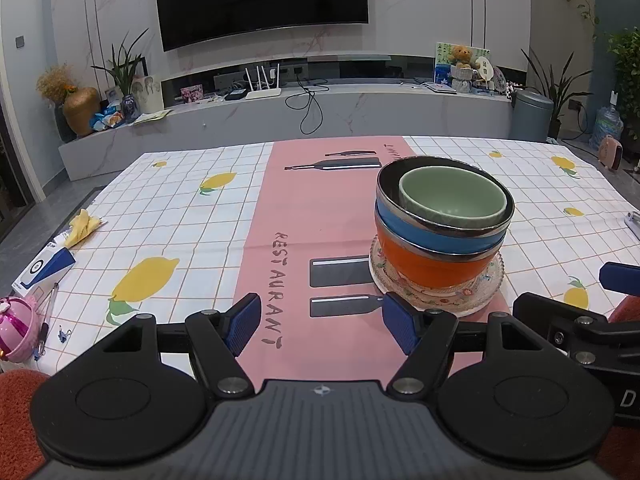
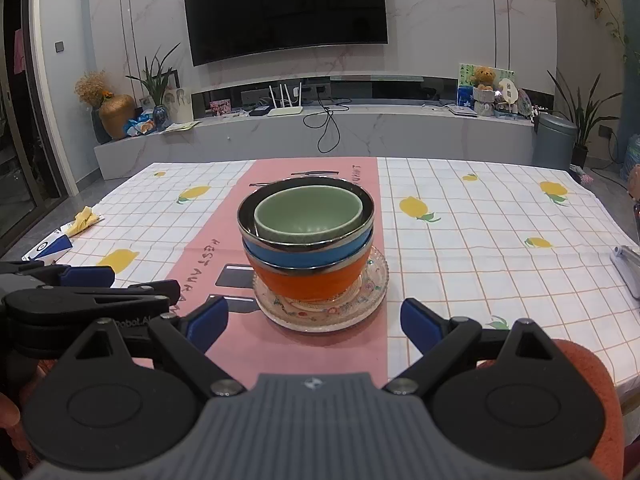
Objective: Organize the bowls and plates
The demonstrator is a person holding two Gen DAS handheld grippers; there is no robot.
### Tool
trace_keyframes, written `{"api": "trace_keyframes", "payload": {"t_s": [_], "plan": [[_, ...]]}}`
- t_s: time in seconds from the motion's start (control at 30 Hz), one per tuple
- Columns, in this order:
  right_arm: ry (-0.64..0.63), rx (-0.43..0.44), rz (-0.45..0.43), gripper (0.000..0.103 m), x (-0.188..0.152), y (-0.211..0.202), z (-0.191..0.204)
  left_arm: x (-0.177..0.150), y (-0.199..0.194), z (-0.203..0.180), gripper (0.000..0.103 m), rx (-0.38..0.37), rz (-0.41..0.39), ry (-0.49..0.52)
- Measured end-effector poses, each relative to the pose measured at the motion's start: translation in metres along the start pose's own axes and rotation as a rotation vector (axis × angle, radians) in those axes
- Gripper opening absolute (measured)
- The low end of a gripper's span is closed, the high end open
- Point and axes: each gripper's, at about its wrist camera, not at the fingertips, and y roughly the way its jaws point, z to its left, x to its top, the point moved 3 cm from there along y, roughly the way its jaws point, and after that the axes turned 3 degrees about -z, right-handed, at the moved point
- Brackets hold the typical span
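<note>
1. Bowls sit nested in one stack on the pink strip of the tablecloth [image 2: 480, 240]: a green bowl [image 2: 308, 214] inside a blue bowl [image 2: 280, 254] with a steel rim, and that inside an orange bowl [image 2: 308, 282].
2. Under the stack lies a clear glass plate [image 2: 372, 292] with a flower pattern; the orange bowl stands on its middle.
3. From the right wrist camera the stack is at 12 o'clock, just beyond the fingertips; from the left wrist camera it lies toward 1 o'clock.
4. The left gripper [image 1: 320, 326] has its blue pads wide apart with nothing between them; its right pad sits just beside the plate's near edge, and contact cannot be told.
5. The right gripper [image 2: 316, 320] also has its jaws spread wide and empty, the plate's near rim lying ahead between the two pads.
6. Each gripper shows in the other's camera: the right one at 3 o'clock of the left view, the left one at 9 o'clock of the right view.
7. At 9 o'clock of the left view, on the cloth's edge, lie a blue and white box [image 1: 44, 270], a yellow cloth [image 1: 82, 224], a pen [image 1: 48, 320] and a pink round toy [image 1: 16, 328].
8. Beyond the table, at 12 o'clock, a dark television [image 2: 284, 8] hangs on the marble wall.
</note>
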Motion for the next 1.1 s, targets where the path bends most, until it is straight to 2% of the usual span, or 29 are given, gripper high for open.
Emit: {"api": "trace_keyframes", "payload": {"t_s": [1.1], "plan": [[-0.002, -0.008, 0.015, 0.091, -0.0043, 0.0017, 0.0001, 0.0017, -0.002, 0.0001, 0.081, -0.007, 0.002, -0.002]]}}
